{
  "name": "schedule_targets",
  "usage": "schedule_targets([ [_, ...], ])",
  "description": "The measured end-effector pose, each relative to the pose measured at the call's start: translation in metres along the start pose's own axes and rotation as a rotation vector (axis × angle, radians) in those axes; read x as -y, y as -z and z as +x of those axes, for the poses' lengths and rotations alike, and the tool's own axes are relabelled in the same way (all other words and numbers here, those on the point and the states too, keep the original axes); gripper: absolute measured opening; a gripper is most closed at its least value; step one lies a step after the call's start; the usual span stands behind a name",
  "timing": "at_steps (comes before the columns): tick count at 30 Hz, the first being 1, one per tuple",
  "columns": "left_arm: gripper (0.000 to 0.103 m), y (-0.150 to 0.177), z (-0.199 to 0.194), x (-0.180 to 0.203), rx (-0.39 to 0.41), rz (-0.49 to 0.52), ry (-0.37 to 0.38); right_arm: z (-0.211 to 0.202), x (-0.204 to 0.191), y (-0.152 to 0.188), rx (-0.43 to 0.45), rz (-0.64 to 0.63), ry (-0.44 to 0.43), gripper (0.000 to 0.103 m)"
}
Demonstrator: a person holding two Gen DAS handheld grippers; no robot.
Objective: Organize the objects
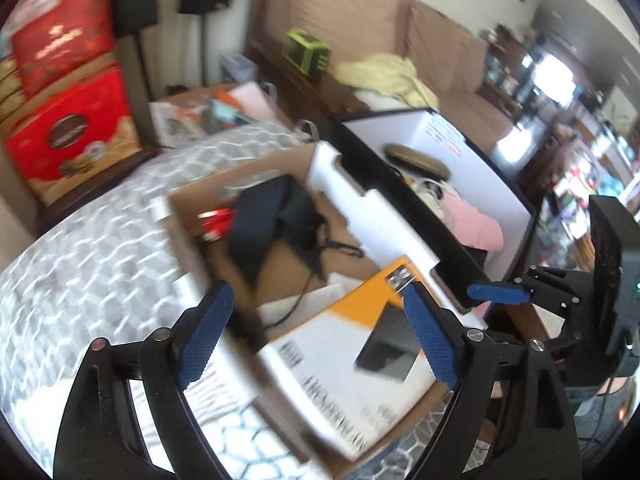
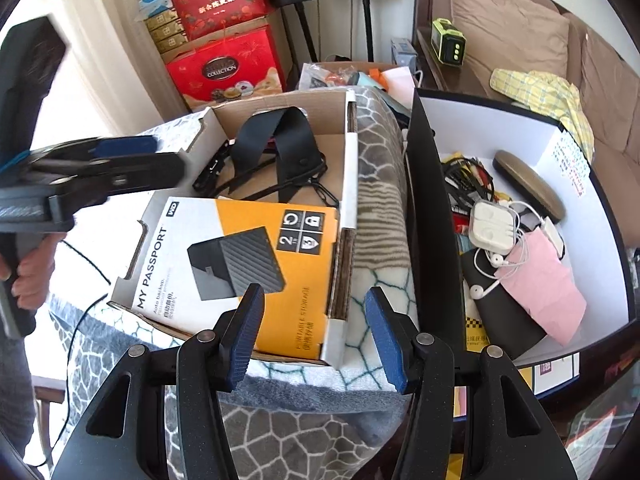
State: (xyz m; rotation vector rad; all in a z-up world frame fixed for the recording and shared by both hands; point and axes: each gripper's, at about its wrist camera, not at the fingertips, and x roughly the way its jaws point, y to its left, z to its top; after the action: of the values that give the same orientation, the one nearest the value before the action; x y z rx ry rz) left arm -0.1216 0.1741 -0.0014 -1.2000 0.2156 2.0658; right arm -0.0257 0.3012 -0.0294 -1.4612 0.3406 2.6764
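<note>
An orange-and-white hard drive carton (image 1: pixel 360 352) (image 2: pixel 240 264) lies flat in a low cardboard box (image 2: pixel 348 160), near its front. A black strap (image 1: pixel 272 216) (image 2: pixel 280 136) with thin cords lies behind it in the same box. My left gripper (image 1: pixel 320 332) hangs open above the carton with nothing between its blue pads; the right wrist view shows its fingers (image 2: pixel 124 146) from the side, over the box's left wall. My right gripper (image 2: pixel 314 304) is open and empty above the box's front right corner.
A black box with white lining (image 2: pixel 428 200) stands to the right, holding earphones (image 2: pixel 492 228), a pink pouch (image 2: pixel 548 284), a glasses case (image 2: pixel 528 184) and cables. Both boxes rest on a patterned blanket (image 2: pixel 372 208). Red gift boxes (image 2: pixel 224 68) and a sofa (image 2: pixel 500 32) stand behind. A hand (image 2: pixel 28 276) grips the left handle.
</note>
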Motion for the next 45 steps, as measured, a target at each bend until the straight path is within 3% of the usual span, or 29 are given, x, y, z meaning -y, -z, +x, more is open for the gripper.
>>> schedule_targets([
  [6,0.087,0.027,-0.017,-0.039,0.009,-0.184,-0.054,0.007,0.004,-0.007,0.001,0.054,0.001,0.055],
  [17,0.086,0.032,0.008,-0.063,-0.013,-0.323,-0.122,0.037,0.021,-0.046,-0.003,0.122,0.087,0.048],
  [23,0.057,0.027,0.033,-0.067,-0.067,-0.360,-0.162,0.052,0.027,-0.060,-0.021,0.137,0.108,0.036],
  [25,0.047,0.026,0.039,-0.067,-0.081,-0.369,-0.158,0.056,0.026,-0.063,-0.032,0.132,0.113,0.027],
  [27,0.035,0.026,0.044,-0.068,-0.091,-0.379,-0.149,0.062,0.025,-0.065,-0.050,0.126,0.114,0.021],
  [30,0.024,0.027,0.050,-0.071,-0.104,-0.403,-0.122,0.068,0.024,-0.066,-0.062,0.119,0.110,0.016],
  [37,0.021,0.026,0.048,-0.070,-0.113,-0.409,-0.114,0.072,0.011,-0.067,-0.064,0.078,0.145,0.013],
  [45,0.019,0.029,0.030,-0.082,-0.108,-0.436,-0.153,0.069,-0.009,-0.068,-0.067,0.054,0.108,0.013],
])
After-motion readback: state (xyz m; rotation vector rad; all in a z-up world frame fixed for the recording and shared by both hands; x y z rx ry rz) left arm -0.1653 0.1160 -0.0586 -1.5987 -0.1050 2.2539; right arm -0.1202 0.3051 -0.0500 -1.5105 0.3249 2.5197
